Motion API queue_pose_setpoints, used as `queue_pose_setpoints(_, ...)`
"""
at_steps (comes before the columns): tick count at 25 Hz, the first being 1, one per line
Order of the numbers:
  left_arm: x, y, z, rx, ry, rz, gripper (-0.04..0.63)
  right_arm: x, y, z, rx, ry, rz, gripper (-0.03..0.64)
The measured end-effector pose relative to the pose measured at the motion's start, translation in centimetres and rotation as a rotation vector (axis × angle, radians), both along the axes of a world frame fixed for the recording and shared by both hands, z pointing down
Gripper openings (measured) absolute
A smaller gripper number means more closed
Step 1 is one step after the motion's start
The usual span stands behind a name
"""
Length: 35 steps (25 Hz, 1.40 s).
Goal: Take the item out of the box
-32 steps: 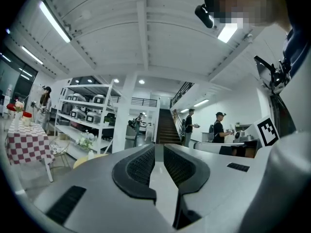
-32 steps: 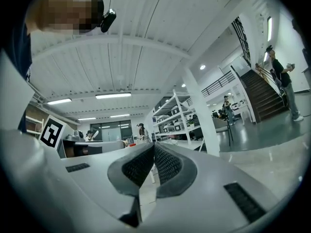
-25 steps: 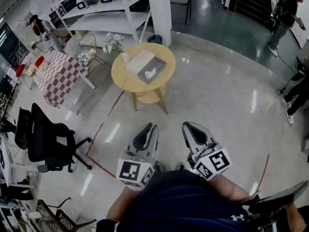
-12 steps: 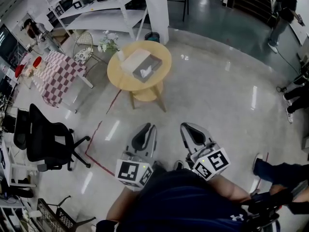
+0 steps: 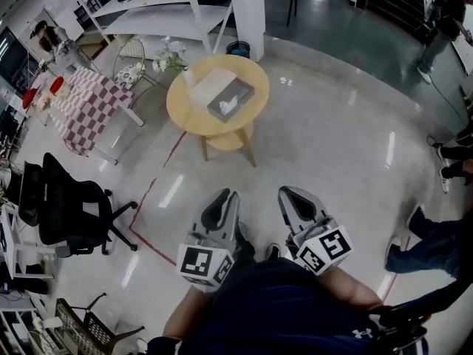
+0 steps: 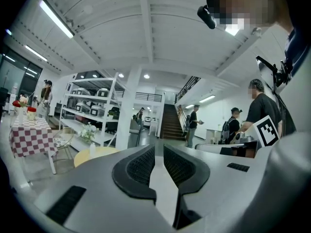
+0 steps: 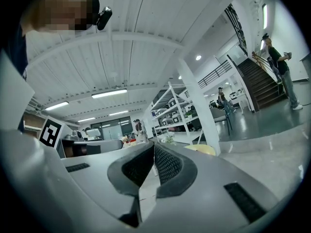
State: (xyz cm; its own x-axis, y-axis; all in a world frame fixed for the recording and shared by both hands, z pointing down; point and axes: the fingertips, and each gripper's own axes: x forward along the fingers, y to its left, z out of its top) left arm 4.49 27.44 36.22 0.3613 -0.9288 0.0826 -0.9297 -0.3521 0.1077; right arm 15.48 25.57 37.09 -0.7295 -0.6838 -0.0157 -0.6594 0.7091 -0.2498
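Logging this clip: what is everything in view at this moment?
table: one, round, yellow, on the floor ahead
box: one, grey, open, on the table, something white inside
cardboard: one piece, beige, on the table beside the box
flowers: one bunch, white, behind the table
office chair: one, black, left
checked cloth: one, red and white, far left
shelves: one rack, white, back
bystander: one, dark clothes, top right
left gripper: grey, narrowly open, empty
right gripper: grey, shut, empty
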Motion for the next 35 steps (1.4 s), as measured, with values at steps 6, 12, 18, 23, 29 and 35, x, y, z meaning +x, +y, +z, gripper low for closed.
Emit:
queue_pose_setpoints(6, -2.4, -3.5, 0.5, -0.009, 0.017, 0.025, 0.069, -2.1, -3.1, 0.3, -0.012, 0.018, 0.029, 0.012)
queue_pose_setpoints(12, -5.5, -8.2, 0.5, -0.01, 0.028, 0.065, 0.069, -5.1, -7.2, 0.2, -0.015, 0.03, 0.065, 0.012)
queue_pose_setpoints(18, -9.1, -12.3, 0.8, -0.005, 0.04, 0.108, 0.069, -8.4, -10.8, 0.4, -0.018, 0.04, 0.113, 0.012)
queue_pose_setpoints(23, -12.0, -14.2, 0.9, -0.007, 0.055, 0.135, 0.069, -11.1, -12.5, 0.2, -0.022, 0.056, 0.141, 0.012)
queue_pose_setpoints(29, -15.3, -15.2, 1.8, -0.018, 0.085, 0.137, 0.069, -13.7, -13.4, 0.4, -0.028, 0.086, 0.158, 0.012)
queue_pose_setpoints(35, -17.8, -15.6, 2.6, -0.035, 0.128, 0.114, 0.069, -15.9, -14.2, 0.5, -0.036, 0.119, 0.147, 0.012)
